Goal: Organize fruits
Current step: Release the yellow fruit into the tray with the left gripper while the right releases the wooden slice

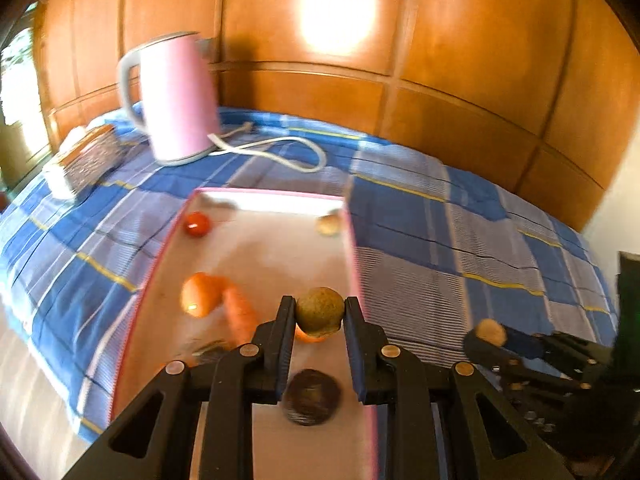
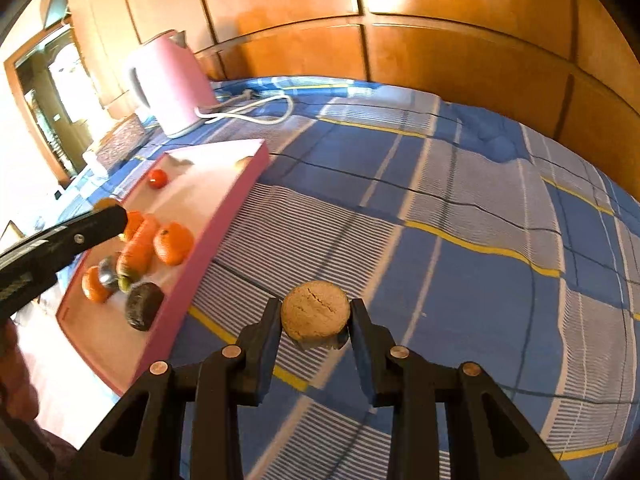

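We pinch a small brownish round fruit (image 1: 320,311) in the left tool (image 1: 320,314), held above the near end of the pink tray (image 1: 354,248). Below its tips lies a dark round fruit (image 1: 311,397); just left of them sit a carrot (image 1: 240,314) and an orange (image 1: 200,294). Beyond, a tomato (image 1: 197,224) and another brown fruit (image 1: 329,225) rest at the tray's far end. To the right, our right tool (image 2: 316,314) grips a tan, cracked round fruit (image 2: 315,309) over the blue checked bedspread (image 2: 460,208), beside the tray. Farthest off stand a pink kettle (image 1: 174,96), its white cord (image 1: 280,148) and the wooden wall (image 1: 440,60).
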### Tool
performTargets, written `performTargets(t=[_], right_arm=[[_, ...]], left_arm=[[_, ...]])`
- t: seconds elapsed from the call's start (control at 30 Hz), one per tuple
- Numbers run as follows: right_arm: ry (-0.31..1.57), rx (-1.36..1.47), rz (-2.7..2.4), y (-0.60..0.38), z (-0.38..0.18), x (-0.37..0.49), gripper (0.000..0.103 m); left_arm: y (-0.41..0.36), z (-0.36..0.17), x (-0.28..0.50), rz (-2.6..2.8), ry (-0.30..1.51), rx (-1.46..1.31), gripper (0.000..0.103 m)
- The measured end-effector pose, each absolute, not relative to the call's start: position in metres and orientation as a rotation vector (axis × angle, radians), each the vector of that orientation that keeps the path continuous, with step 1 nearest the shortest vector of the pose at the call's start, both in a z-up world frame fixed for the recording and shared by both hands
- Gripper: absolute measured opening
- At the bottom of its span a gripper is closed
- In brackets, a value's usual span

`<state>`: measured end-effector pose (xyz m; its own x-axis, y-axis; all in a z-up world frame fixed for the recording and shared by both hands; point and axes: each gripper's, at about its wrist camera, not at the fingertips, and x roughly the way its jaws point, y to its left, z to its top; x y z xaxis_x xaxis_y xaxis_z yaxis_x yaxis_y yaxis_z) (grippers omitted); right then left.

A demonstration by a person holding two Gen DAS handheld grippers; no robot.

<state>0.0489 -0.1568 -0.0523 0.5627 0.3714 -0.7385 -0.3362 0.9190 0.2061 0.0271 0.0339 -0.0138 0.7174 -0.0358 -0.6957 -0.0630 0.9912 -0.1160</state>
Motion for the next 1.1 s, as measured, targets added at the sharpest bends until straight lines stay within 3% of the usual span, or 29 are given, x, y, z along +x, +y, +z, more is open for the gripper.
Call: performTargets(t=[0.17,0.2,0.23,0.3,1.1], right_arm=[[0.871,0.011,0.476,-0.130,-0.041,0.059,0.034],[0.870,0.008,0.485,-0.126,-0.040,0.062,0.034],[0.869,0.005,0.497,-0.120,-0.037,0.065,0.034],[0.862,-0.011,0.515,-0.108,-0.033,0.070,0.034],[0.865,0.039,0.640,-0.034,-0.013,0.100,0.038]], left_arm=[[0.062,-0.020,0.029,0.101,0.781,-0.168,0.026],[0.066,-0.021,0.029,0.113,0.784,-0.173,0.033],[0.071,-0.022,0.028,0.131,0.781,-0.181,0.047],[0.078,-0.021,0.024,0.155,0.767,-0.192,0.055],[0.104,-0.014,0.006,0.211,0.739,-0.231,0.073]])
